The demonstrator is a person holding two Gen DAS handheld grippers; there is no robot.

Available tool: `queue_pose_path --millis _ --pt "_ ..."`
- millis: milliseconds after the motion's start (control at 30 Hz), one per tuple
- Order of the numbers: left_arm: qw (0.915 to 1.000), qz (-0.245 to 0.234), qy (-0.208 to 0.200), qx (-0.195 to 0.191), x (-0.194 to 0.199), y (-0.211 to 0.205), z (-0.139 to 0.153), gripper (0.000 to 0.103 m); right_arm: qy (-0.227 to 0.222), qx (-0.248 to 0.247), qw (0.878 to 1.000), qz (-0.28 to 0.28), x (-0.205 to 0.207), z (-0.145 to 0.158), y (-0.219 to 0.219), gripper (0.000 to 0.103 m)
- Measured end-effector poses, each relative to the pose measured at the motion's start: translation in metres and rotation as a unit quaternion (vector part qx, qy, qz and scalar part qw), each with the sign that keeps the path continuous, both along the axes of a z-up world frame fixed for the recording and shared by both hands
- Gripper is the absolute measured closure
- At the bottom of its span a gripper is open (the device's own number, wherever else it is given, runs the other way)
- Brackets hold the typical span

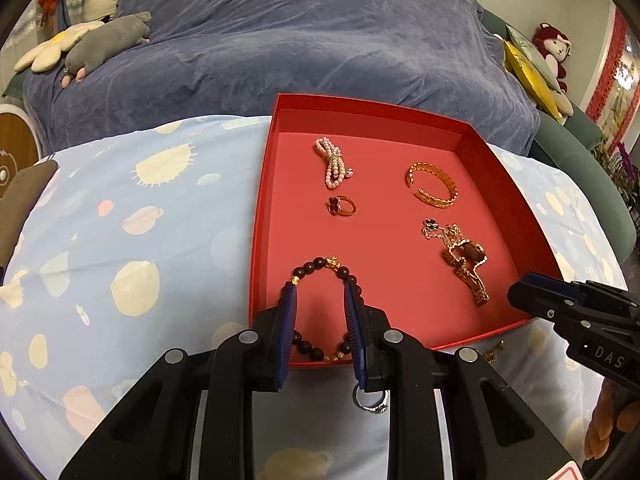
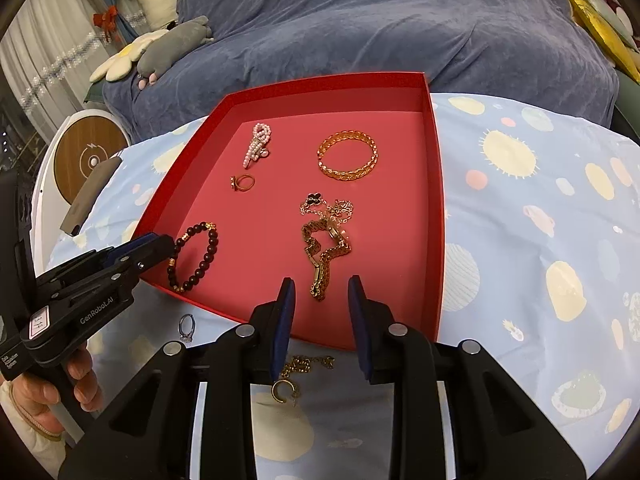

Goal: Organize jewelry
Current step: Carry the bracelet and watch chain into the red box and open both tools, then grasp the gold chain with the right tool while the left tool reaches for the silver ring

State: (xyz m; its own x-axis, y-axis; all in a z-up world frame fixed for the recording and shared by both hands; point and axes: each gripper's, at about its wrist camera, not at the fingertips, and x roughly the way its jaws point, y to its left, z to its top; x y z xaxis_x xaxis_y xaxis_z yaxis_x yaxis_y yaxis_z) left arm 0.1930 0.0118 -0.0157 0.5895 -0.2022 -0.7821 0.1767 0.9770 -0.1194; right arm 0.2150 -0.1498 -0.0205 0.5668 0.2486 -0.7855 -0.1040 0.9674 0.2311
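My left tongs (image 1: 320, 292) stand a little open over the near left corner of the red tray (image 1: 404, 110). The dark bead bracelet (image 1: 320, 266) lies flat on the tray floor under them. Its loop is wider than the gap, so the blue pads (image 1: 289, 312) sit above the beads and do not press on them. I see nothing held between the fingers.

My right tongs (image 2: 322, 292) are also a little open, above the near edge of the tray. The end of the gold watch (image 2: 320, 256) lies on the tray floor just in front of the gap, and no pad touches it. These tongs are empty.

Also in the tray are a pearl piece (image 2: 258, 142) and a small gold ring (image 2: 242, 182) toward the far left, a gold bangle (image 2: 348, 156) toward the far right, and a thin chain with a dark clover (image 2: 326, 206) just beyond the watch.

Outside the tray, on the blue patterned cover (image 2: 520, 240) near its near edge, lie a silver ring (image 2: 186, 328), a gold hoop earring (image 2: 282, 390) and a short gold chain (image 2: 308, 364). The earring is partly hidden by the left finger of my right tongs.
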Motion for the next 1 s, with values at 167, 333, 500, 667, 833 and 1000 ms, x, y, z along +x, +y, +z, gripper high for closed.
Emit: queue_pose_path --millis 167,333,500,667,833,1000 --pt "0.9993 0.017 -0.022 -0.024 -0.013 0.011 0.022 0.081 -0.007 0.038 0.999 0.008 -0.025 0.018 -0.009 0.076" --pt "0.9988 0.015 -0.029 -0.037 -0.033 0.012 0.036 0.068 0.021 0.03 0.999 0.038 -0.046 -0.002 0.009 0.073" --pt "0.9995 -0.018 -0.02 -0.015 -0.047 -0.008 0.031 0.068 0.032 0.016 0.998 0.054 -0.052 -0.012 0.022 0.073" --pt "0.9994 -0.033 0.004 0.007 -0.055 -0.01 0.014 0.064 0.029 0.008 0.998 0.047 -0.055 -0.016 0.016 0.068" --pt "0.9992 -0.025 0.023 0.02 -0.06 -0.001 -0.002 0.06 0.043 0.029 0.998 0.029 -0.047 -0.025 0.006 0.067" --pt "0.9989 -0.024 0.026 0.03 -0.062 0.001 -0.009 0.051 0.034 0.023 0.999 0.026 -0.039 -0.025 0.016 0.052"
